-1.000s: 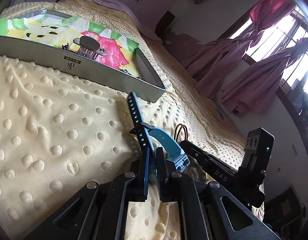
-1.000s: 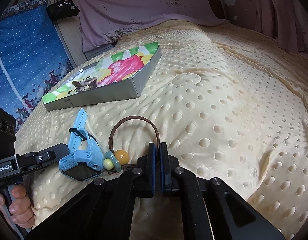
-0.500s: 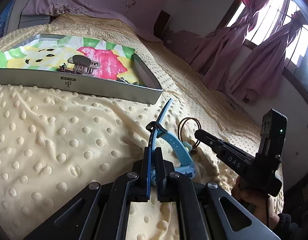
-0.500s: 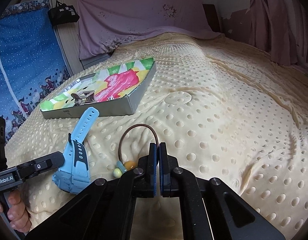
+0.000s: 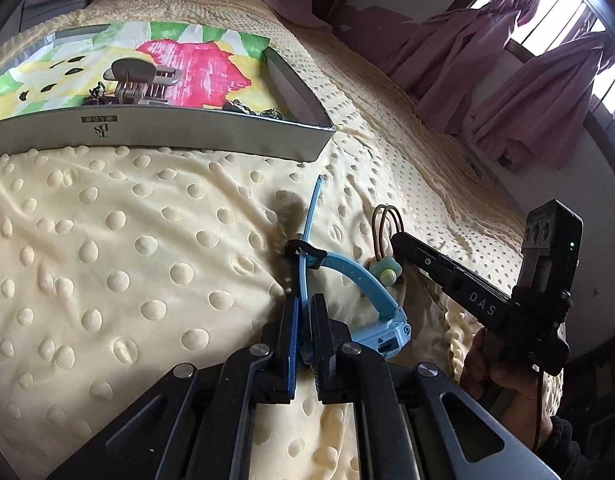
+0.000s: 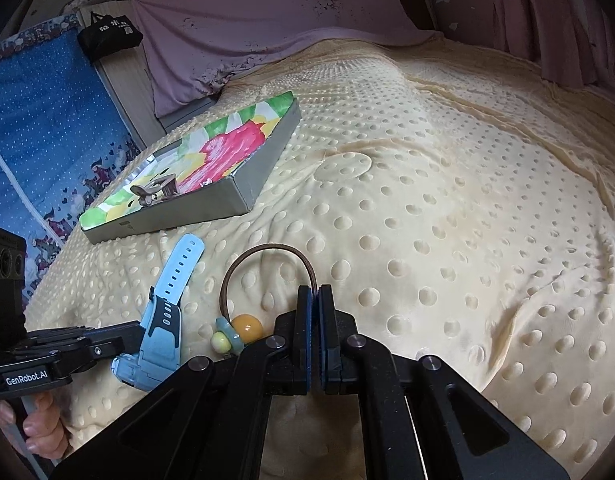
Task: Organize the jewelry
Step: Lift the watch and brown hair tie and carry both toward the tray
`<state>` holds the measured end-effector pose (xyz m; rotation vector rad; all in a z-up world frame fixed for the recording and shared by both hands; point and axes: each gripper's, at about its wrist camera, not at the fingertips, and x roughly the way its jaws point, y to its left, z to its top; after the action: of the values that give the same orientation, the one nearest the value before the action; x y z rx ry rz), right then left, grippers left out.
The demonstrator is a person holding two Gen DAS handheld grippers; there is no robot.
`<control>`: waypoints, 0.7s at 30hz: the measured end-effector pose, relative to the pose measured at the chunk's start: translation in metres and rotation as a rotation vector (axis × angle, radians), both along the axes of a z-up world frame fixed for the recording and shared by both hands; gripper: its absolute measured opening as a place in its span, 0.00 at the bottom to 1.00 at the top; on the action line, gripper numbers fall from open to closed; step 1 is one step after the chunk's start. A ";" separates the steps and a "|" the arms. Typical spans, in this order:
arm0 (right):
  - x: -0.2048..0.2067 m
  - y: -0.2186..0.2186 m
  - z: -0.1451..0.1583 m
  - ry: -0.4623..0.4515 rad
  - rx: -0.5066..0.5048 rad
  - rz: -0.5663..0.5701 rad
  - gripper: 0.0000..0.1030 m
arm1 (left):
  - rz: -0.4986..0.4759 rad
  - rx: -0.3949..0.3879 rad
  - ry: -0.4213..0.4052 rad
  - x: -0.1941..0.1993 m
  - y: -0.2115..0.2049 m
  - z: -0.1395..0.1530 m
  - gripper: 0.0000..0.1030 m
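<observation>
- Left tongs point(image 5: 303, 332): clamped on light-blue rubber wristwatch point(image 5: 371, 300) strap, lower centre, over cream dotted bedspread point(image 5: 107, 240).
- Right tongs point(image 6: 315, 336): closed, empty, beside brown beaded hair tie point(image 6: 243, 308).
- Grey shallow box point(image 5: 187, 134), upper left.

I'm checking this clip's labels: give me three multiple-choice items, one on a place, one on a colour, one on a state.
1. Where is the hair clip?
A. in the grey box
B. on the blanket
C. in a gripper

2. What colour is the watch?
A. red
B. light blue
C. black

3. What is the left gripper doing?
A. standing open
B. shut on nothing
C. shut on the watch strap

Answers: 1 A, the clip lies on the box's colourful lining. 2 B, strap and case are light blue. 3 C, the strap passes between its pads.
</observation>
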<state>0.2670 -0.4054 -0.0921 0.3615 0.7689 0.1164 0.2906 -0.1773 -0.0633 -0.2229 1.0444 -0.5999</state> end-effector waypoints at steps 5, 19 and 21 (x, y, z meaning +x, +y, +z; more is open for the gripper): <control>0.005 -0.001 -0.004 0.013 0.029 0.005 0.04 | -0.002 0.022 -0.006 -0.001 -0.004 0.000 0.06; 0.015 0.010 -0.006 0.033 0.048 0.013 0.25 | 0.068 0.082 -0.101 -0.019 -0.001 0.017 0.04; 0.016 0.012 -0.004 0.027 0.027 0.006 0.20 | 0.084 0.087 -0.111 -0.019 0.002 0.021 0.04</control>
<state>0.2834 -0.3930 -0.0965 0.3871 0.7955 0.1282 0.2716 -0.1754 -0.0426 -0.1546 0.9468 -0.4843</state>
